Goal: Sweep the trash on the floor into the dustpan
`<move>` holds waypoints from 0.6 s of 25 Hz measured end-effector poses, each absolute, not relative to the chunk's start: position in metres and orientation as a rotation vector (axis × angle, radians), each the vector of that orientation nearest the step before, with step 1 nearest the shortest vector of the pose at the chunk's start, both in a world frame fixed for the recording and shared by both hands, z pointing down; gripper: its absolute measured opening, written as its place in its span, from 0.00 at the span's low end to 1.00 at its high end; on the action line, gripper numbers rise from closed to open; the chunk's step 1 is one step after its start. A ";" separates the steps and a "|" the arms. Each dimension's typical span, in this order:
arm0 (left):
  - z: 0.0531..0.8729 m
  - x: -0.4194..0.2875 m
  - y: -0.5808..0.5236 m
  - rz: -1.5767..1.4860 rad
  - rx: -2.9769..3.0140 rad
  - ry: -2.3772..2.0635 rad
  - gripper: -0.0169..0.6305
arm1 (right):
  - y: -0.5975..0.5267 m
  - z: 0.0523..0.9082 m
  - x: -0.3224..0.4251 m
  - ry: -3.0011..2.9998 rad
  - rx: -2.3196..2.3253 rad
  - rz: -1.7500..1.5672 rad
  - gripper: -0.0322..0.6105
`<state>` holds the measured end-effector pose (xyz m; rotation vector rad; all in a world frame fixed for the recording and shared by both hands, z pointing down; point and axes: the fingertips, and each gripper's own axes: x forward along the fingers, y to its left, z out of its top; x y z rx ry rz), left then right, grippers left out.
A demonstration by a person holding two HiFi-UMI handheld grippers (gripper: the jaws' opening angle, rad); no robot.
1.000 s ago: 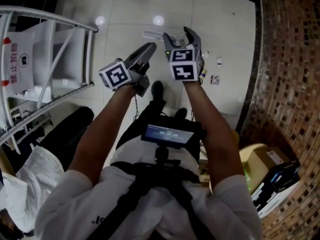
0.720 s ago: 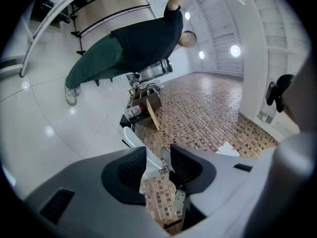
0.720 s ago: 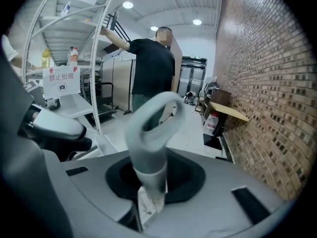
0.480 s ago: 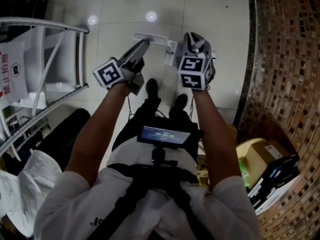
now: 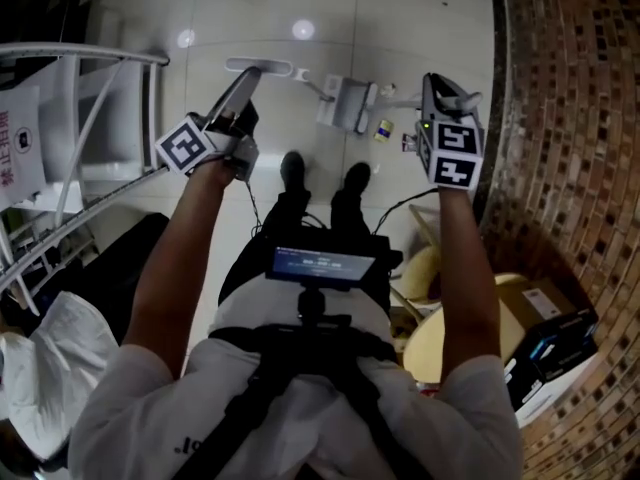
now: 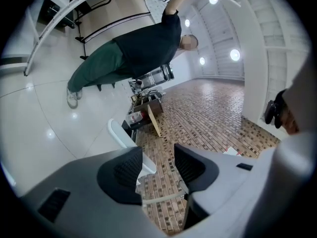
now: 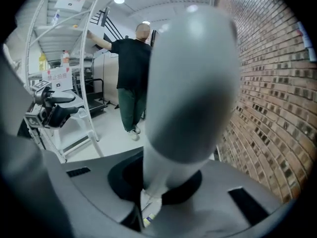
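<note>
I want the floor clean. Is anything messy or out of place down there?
Yes. Small scraps of trash lie loose on the pale tiled floor, near the brick wall and just ahead of the person's right shoe. Nothing else looks spilled or broken.

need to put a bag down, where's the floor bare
Bare tiles lie beyond the broom-and-dustpan set, running from the white rack to the brick wall. It is crowded nearer the person: trash scraps by the wall's foot and boxes at lower right.
</note>
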<state>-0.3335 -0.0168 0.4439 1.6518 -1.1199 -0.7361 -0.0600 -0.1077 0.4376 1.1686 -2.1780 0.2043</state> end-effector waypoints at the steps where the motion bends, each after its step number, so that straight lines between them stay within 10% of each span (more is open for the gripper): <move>1: 0.441 -0.333 -0.018 -0.745 1.654 -1.130 0.32 | -0.107 0.435 -0.055 -2.187 1.139 0.188 0.06; 15: 0.432 -0.317 -0.029 -0.745 1.634 -1.161 0.39 | -0.152 0.421 -0.001 -2.190 1.008 -0.004 0.06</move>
